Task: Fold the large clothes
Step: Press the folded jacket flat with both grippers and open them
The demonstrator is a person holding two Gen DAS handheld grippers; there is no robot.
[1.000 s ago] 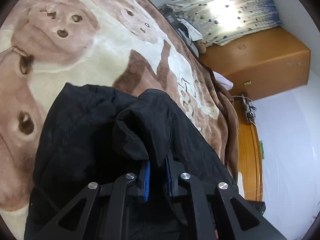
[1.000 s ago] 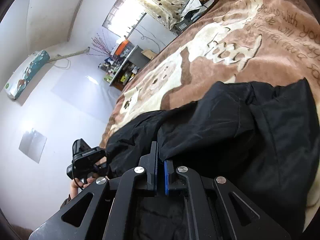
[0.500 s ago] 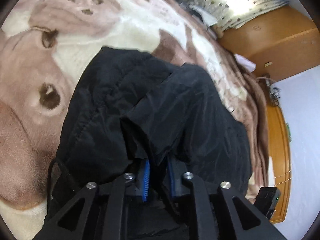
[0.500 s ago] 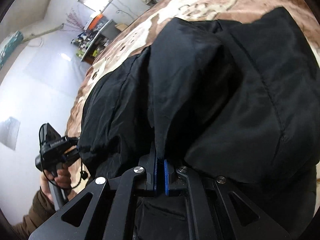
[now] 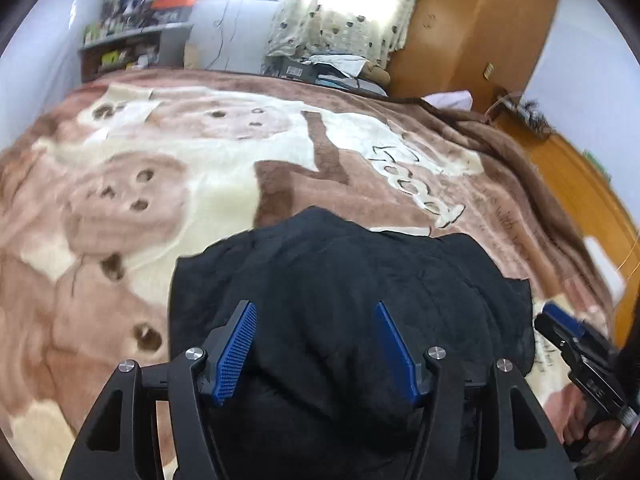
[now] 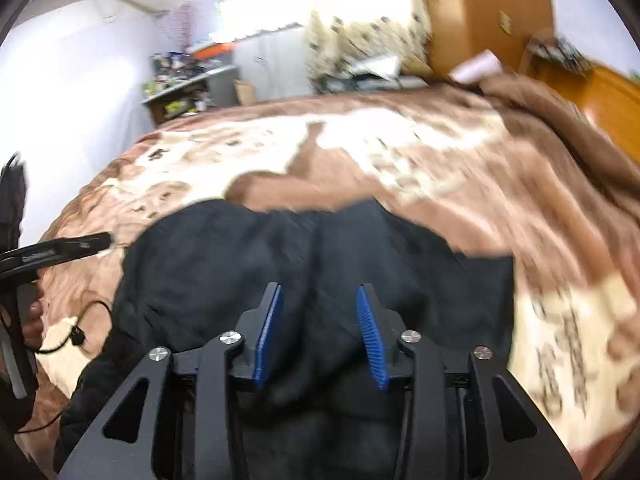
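A black garment (image 5: 344, 280) lies folded in a heap on the brown and cream blanket (image 5: 192, 168) of a bed. It also shows in the right wrist view (image 6: 248, 264). My left gripper (image 5: 314, 320) is open above the near part of the garment, holding nothing. My right gripper (image 6: 320, 308) is open above the garment too, holding nothing. The right gripper also shows at the right edge of the left wrist view (image 5: 576, 340). The left gripper shows at the left edge of the right wrist view (image 6: 60, 248).
The blanket (image 6: 440, 152) covers the whole bed. A wooden wardrobe (image 5: 472, 28) and a curtained window (image 5: 352, 4) stand beyond the far end. A cluttered shelf (image 5: 132, 44) is at the back left. A wooden headboard (image 5: 584, 192) runs along the right.
Both grippers have opened and let go of the black garment, which now lies on the blanket. Both have tilted up and drawn back toward the near edge.
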